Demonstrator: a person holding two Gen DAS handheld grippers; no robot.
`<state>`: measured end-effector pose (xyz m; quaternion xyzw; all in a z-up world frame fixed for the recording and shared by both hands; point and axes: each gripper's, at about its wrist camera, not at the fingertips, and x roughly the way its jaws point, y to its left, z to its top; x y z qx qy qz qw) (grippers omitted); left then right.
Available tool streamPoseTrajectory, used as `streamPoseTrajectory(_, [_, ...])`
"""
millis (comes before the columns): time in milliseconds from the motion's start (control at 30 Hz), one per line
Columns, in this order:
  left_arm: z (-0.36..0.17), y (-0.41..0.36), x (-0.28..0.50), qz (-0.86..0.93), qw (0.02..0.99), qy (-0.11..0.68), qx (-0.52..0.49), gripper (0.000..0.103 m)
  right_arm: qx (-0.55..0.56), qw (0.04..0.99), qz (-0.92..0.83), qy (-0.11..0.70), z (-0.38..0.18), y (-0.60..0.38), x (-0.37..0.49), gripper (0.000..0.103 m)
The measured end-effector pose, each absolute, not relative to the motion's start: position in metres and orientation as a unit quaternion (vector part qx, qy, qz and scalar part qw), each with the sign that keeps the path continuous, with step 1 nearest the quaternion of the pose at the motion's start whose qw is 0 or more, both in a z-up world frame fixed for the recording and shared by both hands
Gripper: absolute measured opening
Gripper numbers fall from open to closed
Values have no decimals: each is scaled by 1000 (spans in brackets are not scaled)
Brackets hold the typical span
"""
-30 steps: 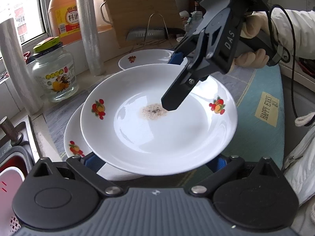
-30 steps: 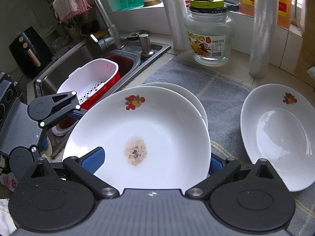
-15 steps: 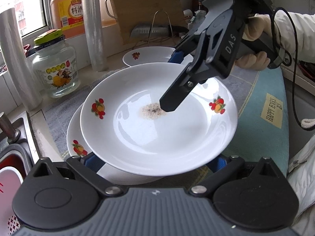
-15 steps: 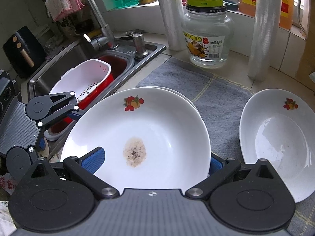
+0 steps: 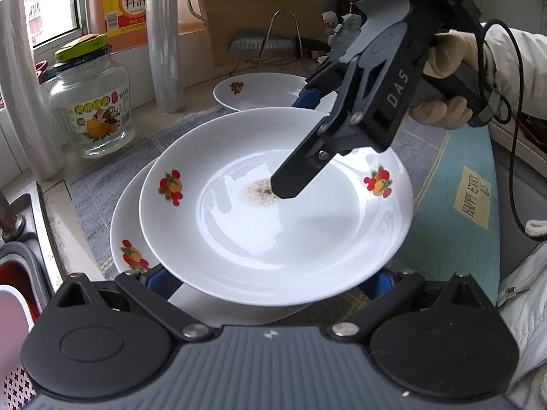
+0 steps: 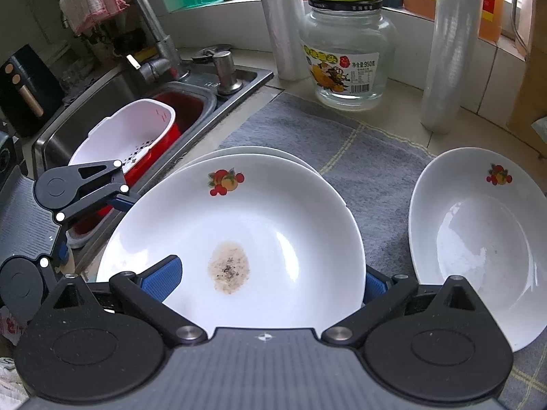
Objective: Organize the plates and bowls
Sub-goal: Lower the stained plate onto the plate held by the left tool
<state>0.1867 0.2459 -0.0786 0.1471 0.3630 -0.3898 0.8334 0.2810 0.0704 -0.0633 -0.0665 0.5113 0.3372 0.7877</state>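
Observation:
A white stained plate (image 5: 273, 239) (image 6: 273, 212) with fruit decals sits raised over a second plate (image 5: 126, 225) (image 6: 246, 150) on the grey mat. My left gripper (image 5: 270, 282) (image 6: 95, 229) has its fingers spread wide beneath the plate's near rim, tips hidden. My right gripper (image 5: 297, 140) (image 6: 268, 276) comes from the opposite side. One of its fingers lies on the plate's inside beside the stain and the other passes under the rim, so the plate is wedged between them. A third plate (image 5: 259, 92) (image 6: 478, 239) lies apart on the mat.
A glass jar (image 6: 345, 61) and two upright plastic rolls stand by the window. The sink (image 6: 102, 102) with a white colander (image 6: 126, 136) lies beyond the mat's edge. A knife rack (image 5: 280, 44) and a cutting board stand behind. A gloved hand (image 5: 444, 61) holds the right gripper.
Both cameras have drifted slightly, so the jar and the window items shift in view. The stained plate and both grippers keep the same places relative to each other.

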Motion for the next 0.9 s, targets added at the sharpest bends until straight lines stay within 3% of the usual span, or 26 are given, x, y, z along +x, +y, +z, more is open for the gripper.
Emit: streamPoseTrajectory(900, [-77, 234, 217, -401, 776, 462, 155, 103, -84, 786, 290, 539, -63, 84, 287, 103])
